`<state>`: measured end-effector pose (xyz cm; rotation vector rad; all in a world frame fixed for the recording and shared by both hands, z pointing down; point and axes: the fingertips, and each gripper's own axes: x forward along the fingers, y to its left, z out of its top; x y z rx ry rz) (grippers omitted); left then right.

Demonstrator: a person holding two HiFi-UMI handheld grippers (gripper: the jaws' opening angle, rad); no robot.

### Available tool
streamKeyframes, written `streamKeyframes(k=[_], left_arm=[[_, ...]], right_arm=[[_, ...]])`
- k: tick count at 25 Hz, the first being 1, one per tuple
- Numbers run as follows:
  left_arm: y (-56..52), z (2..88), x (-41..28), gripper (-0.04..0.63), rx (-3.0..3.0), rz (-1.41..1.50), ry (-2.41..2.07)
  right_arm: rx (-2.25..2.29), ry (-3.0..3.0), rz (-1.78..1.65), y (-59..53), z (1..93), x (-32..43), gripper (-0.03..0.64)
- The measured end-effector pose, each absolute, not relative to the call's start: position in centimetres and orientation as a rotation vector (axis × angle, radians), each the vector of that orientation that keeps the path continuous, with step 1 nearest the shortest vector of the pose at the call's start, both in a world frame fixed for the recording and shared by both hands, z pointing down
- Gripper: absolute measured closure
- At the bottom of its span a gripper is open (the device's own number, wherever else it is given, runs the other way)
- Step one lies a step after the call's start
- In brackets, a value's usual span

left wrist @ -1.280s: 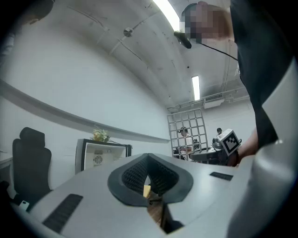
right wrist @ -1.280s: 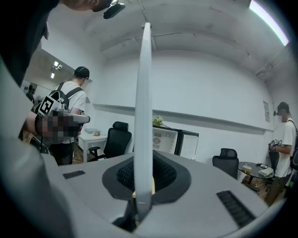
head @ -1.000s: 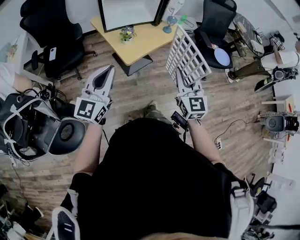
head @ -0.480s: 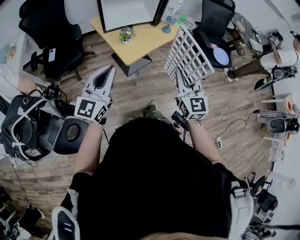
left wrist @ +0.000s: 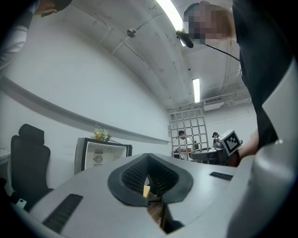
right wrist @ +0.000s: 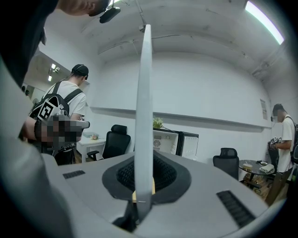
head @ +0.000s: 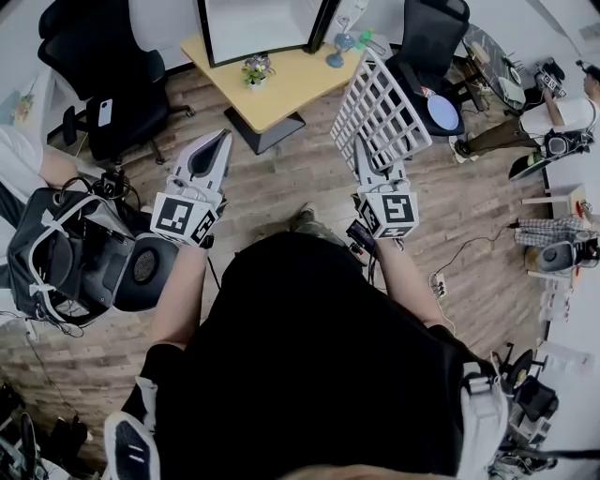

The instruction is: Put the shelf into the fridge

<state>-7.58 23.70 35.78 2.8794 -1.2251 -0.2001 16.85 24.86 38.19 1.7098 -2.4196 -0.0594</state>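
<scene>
Shelf (head: 384,103) clamped at its edge by right gripper (head: 366,161) | left gripper (head: 216,148) jaws pressed together, nothing held

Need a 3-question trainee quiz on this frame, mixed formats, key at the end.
1. Which gripper holds the shelf? A. left B. right C. both
2. True or false: the jaws of the left gripper stand wide apart.
3. Fill in: the fridge stands on a yellow ____.

Key
1. B. The right gripper is clamped on the shelf's edge.
2. False. They are together, with nothing between them.
3. table
</scene>
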Motion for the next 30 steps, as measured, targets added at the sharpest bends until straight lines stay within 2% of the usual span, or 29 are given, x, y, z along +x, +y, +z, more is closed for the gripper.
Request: streamKeyframes(k=[30], left_arm=[[18.2, 36.8, -6.9, 0.577, 2.853, -0.174, -1.238]], right_arm=[[1.634, -2.466, -0.054, 19.4, 39.0, 16.2, 0.572]])
